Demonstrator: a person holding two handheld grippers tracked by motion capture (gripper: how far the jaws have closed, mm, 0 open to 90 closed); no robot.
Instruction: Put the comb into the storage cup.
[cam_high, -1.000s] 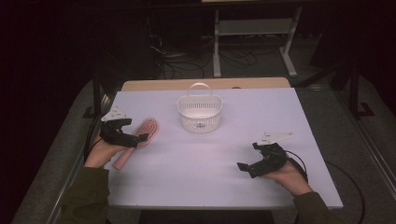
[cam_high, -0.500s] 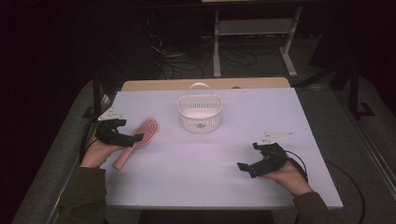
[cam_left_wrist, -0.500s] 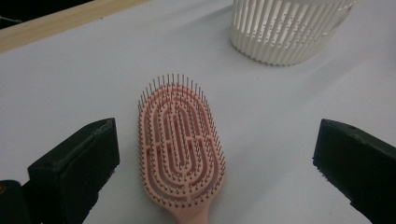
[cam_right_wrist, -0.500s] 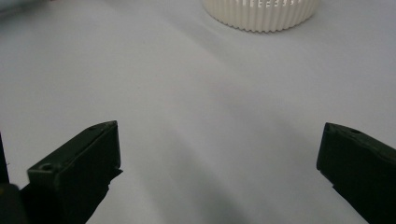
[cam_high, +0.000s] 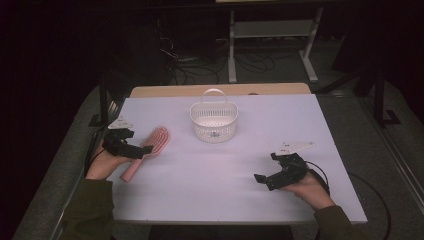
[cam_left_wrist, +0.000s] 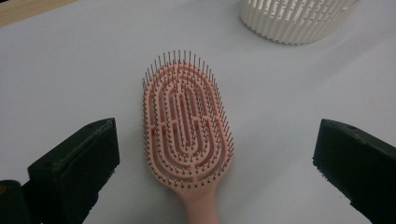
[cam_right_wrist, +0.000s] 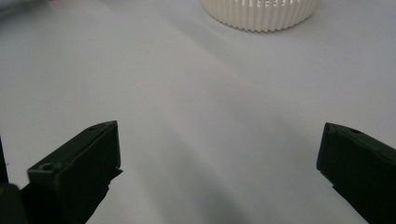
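Since the hairbrush lies bristles-up between its wide-open jaws, the left gripper looks poised to grab it; right gripper rests wide on the counter.

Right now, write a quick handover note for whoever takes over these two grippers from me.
Left gripper: open, jaws wide on either side of the pink hairbrush, not touching it.
Right gripper: open and empty, held low near the table's right front.
Hairbrush: lies flat at the table's left, bristles up, handle toward the person.
White basket: stands upright at the middle back, handle up; nothing visible inside.
Done: left gripper lined up on the brush.
Left: nothing grasped yet. Probably close on the brush and carry it to the basket.
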